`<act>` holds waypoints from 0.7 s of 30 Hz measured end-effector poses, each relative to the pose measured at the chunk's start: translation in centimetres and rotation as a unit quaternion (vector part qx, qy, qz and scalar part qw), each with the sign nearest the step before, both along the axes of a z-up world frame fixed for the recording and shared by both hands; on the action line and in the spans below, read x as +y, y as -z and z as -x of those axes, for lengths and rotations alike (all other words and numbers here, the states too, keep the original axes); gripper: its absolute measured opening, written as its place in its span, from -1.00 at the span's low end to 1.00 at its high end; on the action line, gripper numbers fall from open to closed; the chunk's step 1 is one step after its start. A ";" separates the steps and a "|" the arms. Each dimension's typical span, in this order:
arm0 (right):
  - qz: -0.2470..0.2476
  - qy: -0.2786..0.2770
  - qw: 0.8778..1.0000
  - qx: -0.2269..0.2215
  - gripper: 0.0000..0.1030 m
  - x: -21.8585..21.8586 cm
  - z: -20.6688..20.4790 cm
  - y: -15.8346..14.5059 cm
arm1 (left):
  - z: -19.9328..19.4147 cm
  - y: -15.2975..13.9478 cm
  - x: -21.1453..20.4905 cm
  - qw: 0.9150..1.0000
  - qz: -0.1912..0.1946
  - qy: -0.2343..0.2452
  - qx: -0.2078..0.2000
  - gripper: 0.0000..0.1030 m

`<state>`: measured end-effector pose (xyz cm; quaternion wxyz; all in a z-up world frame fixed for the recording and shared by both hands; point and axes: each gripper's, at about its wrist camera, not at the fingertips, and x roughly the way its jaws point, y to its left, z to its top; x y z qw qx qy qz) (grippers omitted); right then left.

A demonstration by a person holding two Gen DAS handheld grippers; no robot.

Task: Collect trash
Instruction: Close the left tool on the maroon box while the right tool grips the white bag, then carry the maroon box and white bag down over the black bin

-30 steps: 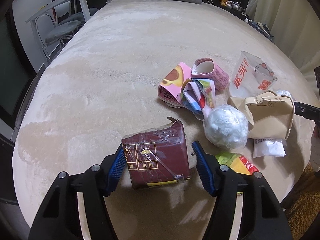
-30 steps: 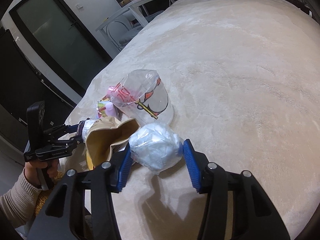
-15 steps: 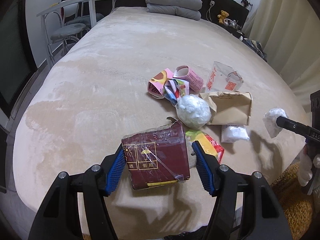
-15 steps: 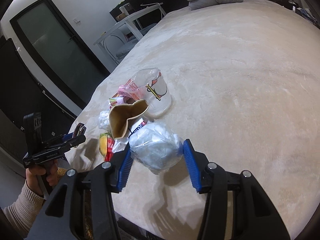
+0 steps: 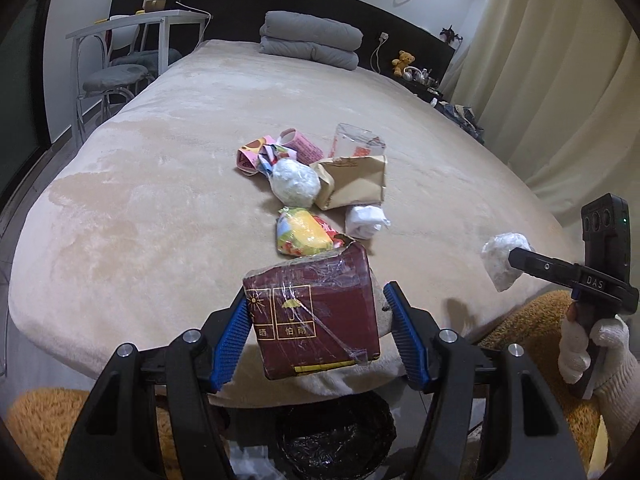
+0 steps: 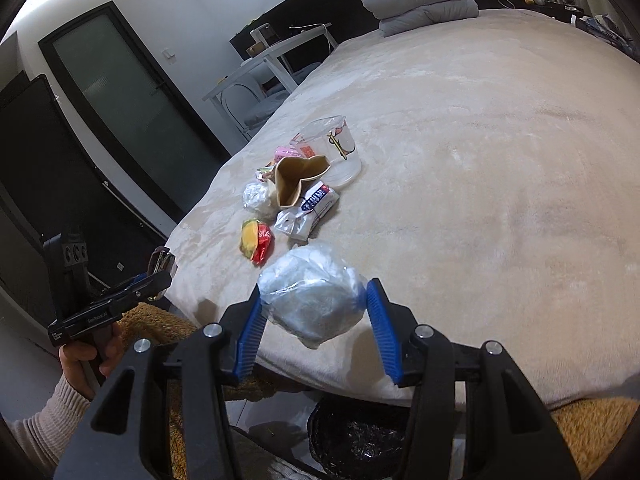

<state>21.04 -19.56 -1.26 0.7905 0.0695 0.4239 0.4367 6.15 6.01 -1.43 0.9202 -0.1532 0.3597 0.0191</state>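
My left gripper (image 5: pixel 320 330) is shut on a maroon box wrapped in clear tape (image 5: pixel 316 314) and holds it over the bed's front edge. My right gripper (image 6: pixel 314 330) is shut on a crumpled clear plastic ball (image 6: pixel 312 294), also past the bed's edge; it shows in the left wrist view (image 5: pixel 500 258) too. A black-lined trash bin (image 5: pixel 336 436) stands on the floor below both grippers, also in the right wrist view (image 6: pixel 356 436). More trash lies on the beige bed (image 5: pixel 160 200): a yellow-red wrapper (image 5: pixel 302 232), a brown paper bag (image 5: pixel 354 186), a white plastic ball (image 5: pixel 294 182).
A clear plastic cup (image 5: pixel 354 144), pink cartons (image 5: pixel 300 148) and a white wrapper (image 5: pixel 366 220) lie in the same pile. Folded grey blankets (image 5: pixel 310 42) sit at the bed's head. A white desk and chair (image 5: pixel 128 60) stand at left. An orange rug (image 5: pixel 532 320) covers the floor.
Both grippers have pulled back and up from the pile with their loads, from over the bed to past its front edge. The trash bin has come into view below.
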 end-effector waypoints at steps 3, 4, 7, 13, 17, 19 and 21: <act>-0.004 -0.002 1.000 -0.002 -0.04 -0.5 1.6 0.0 | 1.3 0.1 -1.3 1.000 0.000 0.008 -0.004 0.24; -0.005 -0.004 1.000 -0.002 -0.04 -0.7 2.0 0.0 | 1.7 0.2 -1.8 1.000 0.000 0.011 -0.004 0.24; -0.011 -0.004 1.000 -0.003 -0.04 -1.5 3.6 0.0 | 2.8 0.4 -2.9 1.000 -0.001 0.018 -0.003 0.24; -0.013 -0.004 1.000 -0.002 -0.04 -2.8 6.0 0.4 | 4.3 1.0 -4.9 0.999 0.002 0.034 0.002 0.24; -0.006 -0.010 1.000 0.000 -0.04 -3.0 7.3 0.7 | 4.9 1.6 -6.0 0.999 0.005 0.045 0.009 0.24; -0.001 -0.011 1.000 0.002 -0.04 -3.0 7.7 1.0 | 5.1 2.1 -6.5 0.998 0.010 0.052 0.016 0.24; 0.005 -0.013 1.000 0.008 -0.04 -3.1 8.1 1.5 | 5.2 2.6 -7.0 0.998 0.010 0.059 0.024 0.24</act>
